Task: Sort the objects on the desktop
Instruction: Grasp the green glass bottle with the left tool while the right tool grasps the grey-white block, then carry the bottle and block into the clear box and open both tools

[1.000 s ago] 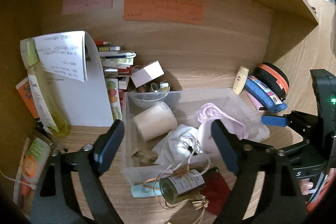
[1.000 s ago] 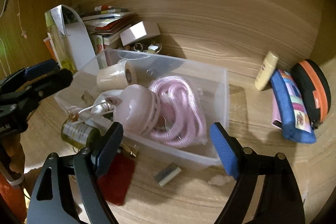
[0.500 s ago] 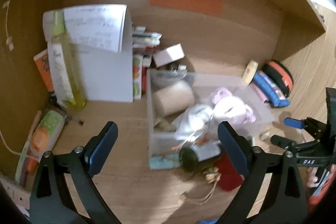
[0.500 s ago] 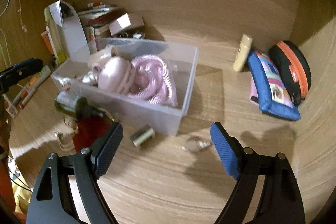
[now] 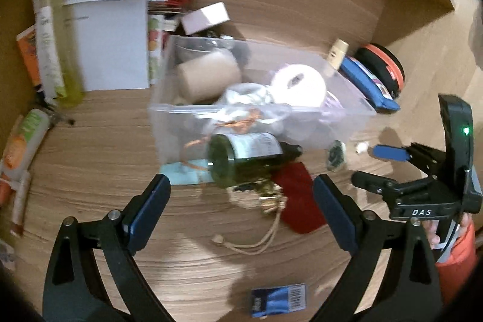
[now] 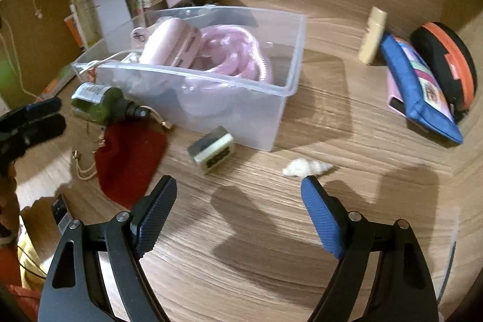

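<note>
- The left gripper [image 5: 241,202] hangs over the wooden bench [image 5: 90,159] with its fingers [image 5: 148,210] spread wide and nothing between them; its jaws have just been opening
- Just ahead of the left fingers lies a green glass bottle [image 5: 244,159] on its side, its base turned toward them, touching the front wall of the clear plastic bin [image 5: 169,122]
- A red cloth pouch [image 5: 299,198] lies just inside the right-hand finger of that gripper, with a drawstring trailing toward the gap
- A blue barcoded card [image 5: 279,304] lies on the bench below the left fingers
- The right gripper [image 6: 238,207] also stands open and empty, its fingers [image 6: 323,219] apart over bare bench
- A small white shell-like scrap [image 6: 305,168] sits just beyond the tip of its right-hand finger
- A small green-and-cream block [image 6: 212,153] lies ahead of its left-hand finger, just beside the bin's near corner
- Inside the bin lie a pink coiled cord [image 6: 232,53] and a pink case [image 6: 172,46]
- Far right of those fingers, a blue pouch [image 6: 419,86] leans beside a black-and-orange case [image 6: 446,59]
</note>
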### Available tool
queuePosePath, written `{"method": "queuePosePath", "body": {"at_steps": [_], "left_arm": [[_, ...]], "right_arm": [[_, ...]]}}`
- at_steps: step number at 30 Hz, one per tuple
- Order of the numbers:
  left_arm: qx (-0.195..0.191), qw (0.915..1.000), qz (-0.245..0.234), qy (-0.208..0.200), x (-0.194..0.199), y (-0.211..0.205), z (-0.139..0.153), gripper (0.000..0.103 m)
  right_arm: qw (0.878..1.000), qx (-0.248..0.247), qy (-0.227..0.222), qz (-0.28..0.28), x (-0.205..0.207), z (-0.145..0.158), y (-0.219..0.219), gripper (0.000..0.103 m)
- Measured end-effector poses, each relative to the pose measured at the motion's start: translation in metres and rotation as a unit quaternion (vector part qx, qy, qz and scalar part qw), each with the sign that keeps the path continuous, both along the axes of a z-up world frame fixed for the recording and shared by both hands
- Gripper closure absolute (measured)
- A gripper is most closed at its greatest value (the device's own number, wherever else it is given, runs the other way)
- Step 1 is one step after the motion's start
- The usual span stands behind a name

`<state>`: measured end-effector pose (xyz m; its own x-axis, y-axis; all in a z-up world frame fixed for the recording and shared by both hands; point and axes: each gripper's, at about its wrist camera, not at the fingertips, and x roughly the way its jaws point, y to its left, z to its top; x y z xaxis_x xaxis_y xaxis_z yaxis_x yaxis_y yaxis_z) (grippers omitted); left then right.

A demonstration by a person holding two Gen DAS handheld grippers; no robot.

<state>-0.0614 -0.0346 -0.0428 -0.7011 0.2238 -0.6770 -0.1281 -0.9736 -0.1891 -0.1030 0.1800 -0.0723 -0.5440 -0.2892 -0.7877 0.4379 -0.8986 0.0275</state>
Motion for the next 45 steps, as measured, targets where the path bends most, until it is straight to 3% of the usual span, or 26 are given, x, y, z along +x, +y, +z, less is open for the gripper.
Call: {"method": "queuePosePath", "body": {"at_steps": [5, 8, 10, 16, 19, 22, 36, 45], "left_arm": [[-0.009, 0.9999, -0.01, -0.007, -0.014, 0.016, -0.003, 0.022], [-0.019, 0.9996, -0.003, -0.019, -0.026, 0.019, -0.009, 0.022], [-0.015, 0.9995, -0.004, -0.026, -0.031, 0.017, -0.011, 0.022], [-0.004, 0.9994, 0.001, -0.035, -0.043, 0.016, -0.016, 0.022], [-0.002, 0.9993, -0.001, -0.036, -0.046, 0.017, -0.019, 0.031], [-0.008, 0.9996, -0.008, -0.026, -0.041, 0.02, -0.017, 0.039], [0.011, 0.9995, -0.029, 0.005, -0.007, 0.017, 0.008, 0.039], [0.026, 0.9989, -0.014, 0.037, 0.008, 0.004, 0.031, 0.039]], "right_arm": [[1.0, -0.003, -0.008, 0.018, -0.006, -0.002, -0.01, 0.032], [1.0, 0.001, -0.015, 0.025, -0.012, -0.005, -0.017, 0.035], [0.999, 0.004, -0.021, 0.029, -0.017, -0.008, -0.022, 0.044], [0.999, 0.007, -0.03, 0.034, -0.027, -0.014, -0.031, 0.059], [0.999, 0.005, -0.027, 0.034, -0.027, -0.014, -0.032, 0.069], [0.999, 0.011, -0.02, 0.034, -0.026, -0.013, -0.033, 0.069], [0.999, -0.019, 0.01, 0.028, -0.005, 0.017, -0.015, 0.069], [0.998, -0.034, 0.044, 0.014, 0.004, 0.044, -0.002, 0.069]]}}
